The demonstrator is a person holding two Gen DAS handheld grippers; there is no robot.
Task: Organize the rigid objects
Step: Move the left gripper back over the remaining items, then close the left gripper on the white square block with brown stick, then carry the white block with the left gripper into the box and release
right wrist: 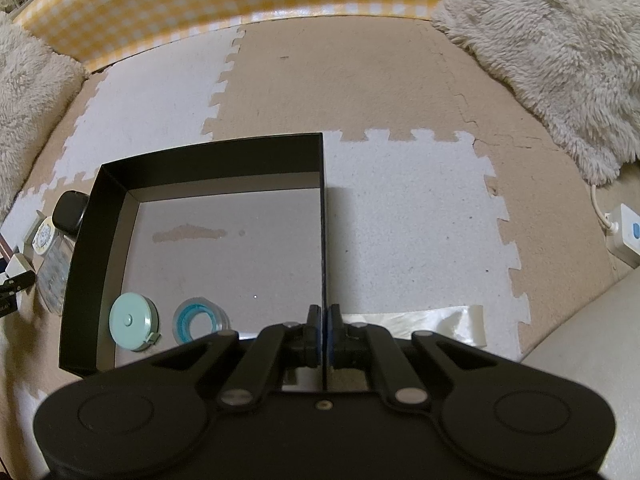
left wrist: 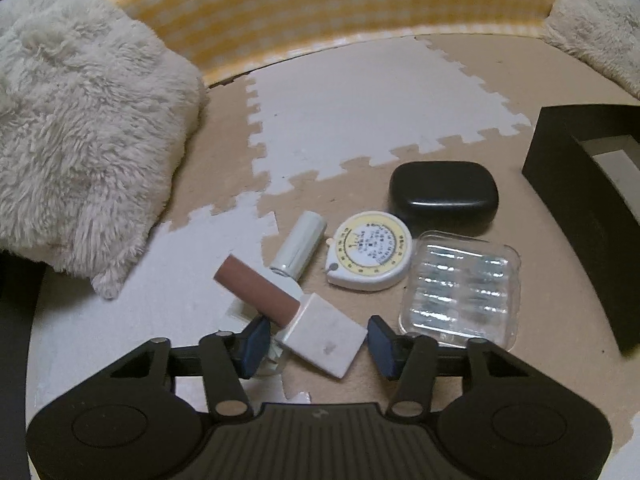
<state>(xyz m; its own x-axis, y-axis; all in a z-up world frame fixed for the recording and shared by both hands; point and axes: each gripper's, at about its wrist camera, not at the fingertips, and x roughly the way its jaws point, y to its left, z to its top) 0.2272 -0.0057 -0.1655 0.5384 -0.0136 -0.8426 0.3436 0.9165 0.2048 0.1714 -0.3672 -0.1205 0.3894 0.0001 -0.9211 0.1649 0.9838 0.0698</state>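
Left gripper (left wrist: 318,340): jaws apart, white block (left wrist: 326,334) between, pads not pressing. Right gripper (right wrist: 324,326) clenched on box (right wrist: 208,154) wall; only right view shows box inside.

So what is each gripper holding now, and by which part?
The right gripper pinches the black box by its right wall. The left gripper has the white block between its jaws; whether they grip it cannot be told.

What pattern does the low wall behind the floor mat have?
Yellow-and-white gingham checks on the low fabric wall; left wrist view shows it best.
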